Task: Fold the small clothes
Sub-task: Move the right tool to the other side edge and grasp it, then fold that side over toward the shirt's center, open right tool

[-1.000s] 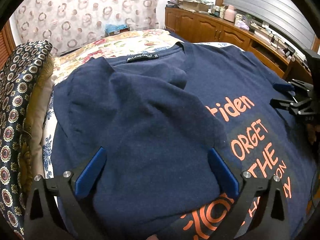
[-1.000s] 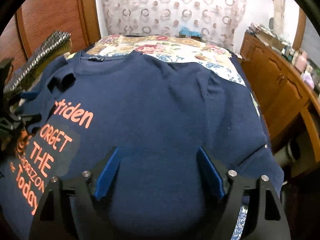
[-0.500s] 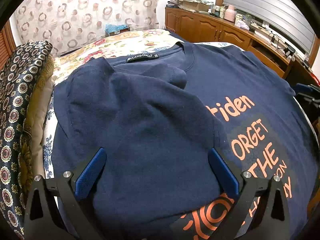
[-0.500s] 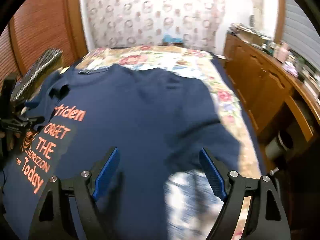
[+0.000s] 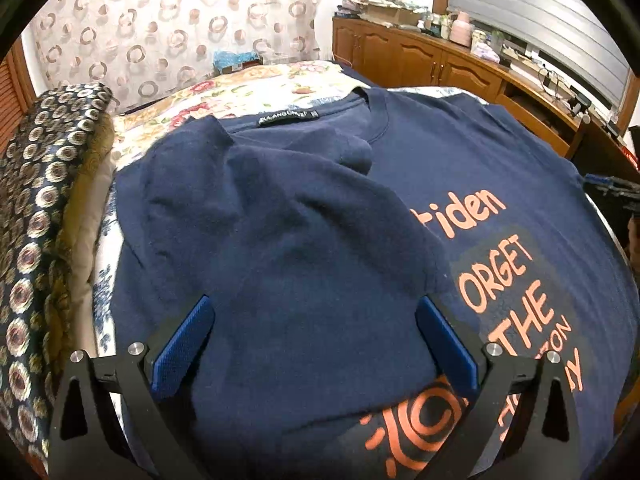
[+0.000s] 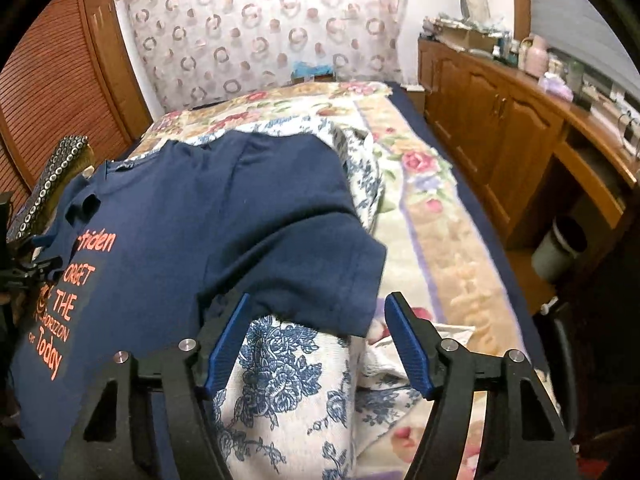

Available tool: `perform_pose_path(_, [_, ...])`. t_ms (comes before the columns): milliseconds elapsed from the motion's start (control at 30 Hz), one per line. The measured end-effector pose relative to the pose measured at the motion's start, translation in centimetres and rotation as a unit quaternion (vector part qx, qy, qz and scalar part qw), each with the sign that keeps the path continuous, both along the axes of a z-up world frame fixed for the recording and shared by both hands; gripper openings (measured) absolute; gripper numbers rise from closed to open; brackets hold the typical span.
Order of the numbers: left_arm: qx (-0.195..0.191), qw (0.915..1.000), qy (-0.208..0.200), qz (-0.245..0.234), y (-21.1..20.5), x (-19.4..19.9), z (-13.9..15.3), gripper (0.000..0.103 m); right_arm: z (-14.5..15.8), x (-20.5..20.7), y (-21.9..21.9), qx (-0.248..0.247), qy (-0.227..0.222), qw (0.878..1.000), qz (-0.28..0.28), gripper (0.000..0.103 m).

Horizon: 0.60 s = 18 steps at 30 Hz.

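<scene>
A navy T-shirt [image 5: 460,184] with orange lettering lies flat on the bed. Its left side is folded in over the chest [image 5: 288,240]. My left gripper [image 5: 314,316] is open and empty, just above that folded flap. In the right wrist view the shirt [image 6: 192,216] lies at the left, and its right sleeve [image 6: 336,276] sticks out over the bedcover. My right gripper [image 6: 318,308] is open and empty, with the sleeve's hem between and just beyond its fingertips. The left gripper shows at that view's far left edge [image 6: 16,272].
A floral bedcover [image 6: 440,216] lies under the shirt. A patterned cushion [image 5: 36,216] stands along the bed's left side. A wooden cabinet [image 6: 520,128] with clutter runs along the right, and a grey bin [image 6: 560,248] stands beside it. A curtain [image 5: 168,28] hangs behind.
My right gripper has moved right and back, from over the shirt's body to its right sleeve at the bed's edge. The left gripper has stayed still.
</scene>
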<state>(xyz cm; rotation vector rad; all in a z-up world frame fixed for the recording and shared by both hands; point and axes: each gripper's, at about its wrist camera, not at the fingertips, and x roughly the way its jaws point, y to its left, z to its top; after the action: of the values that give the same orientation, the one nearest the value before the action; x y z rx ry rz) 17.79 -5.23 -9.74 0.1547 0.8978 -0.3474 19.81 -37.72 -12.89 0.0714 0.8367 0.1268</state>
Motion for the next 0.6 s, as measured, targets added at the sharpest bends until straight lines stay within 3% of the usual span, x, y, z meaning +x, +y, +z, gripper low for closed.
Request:
perform_pose_path(367, [-0.043,0.9966,-0.068,0.019,0.9,-4.7,3.5,0.102,-0.1,2.1,-1.5,0.013,0.023,1.000,0.012,0.055])
perform_pose_path(467, [-0.052,0.9960,-0.072,0.006,0.7,-5.8,3.9,0.102,0.0,2.1,-1.2,0.004,0.017,1.000,0.012,0.040])
perform_pose_path(500, [-0.054,0.9956,-0.077,0.003,0.7,-6.2,4.1,0.102,0.0,2.0,-0.6,-0.006,0.013,1.000,0.016,0.028])
perform_pose_path(600, [-0.049,0.9950,-0.087,0.004,0.5,-7.3,4.4,0.102,0.3,1.8,1.0,-0.061,-0.002,0.998,0.024,0.015])
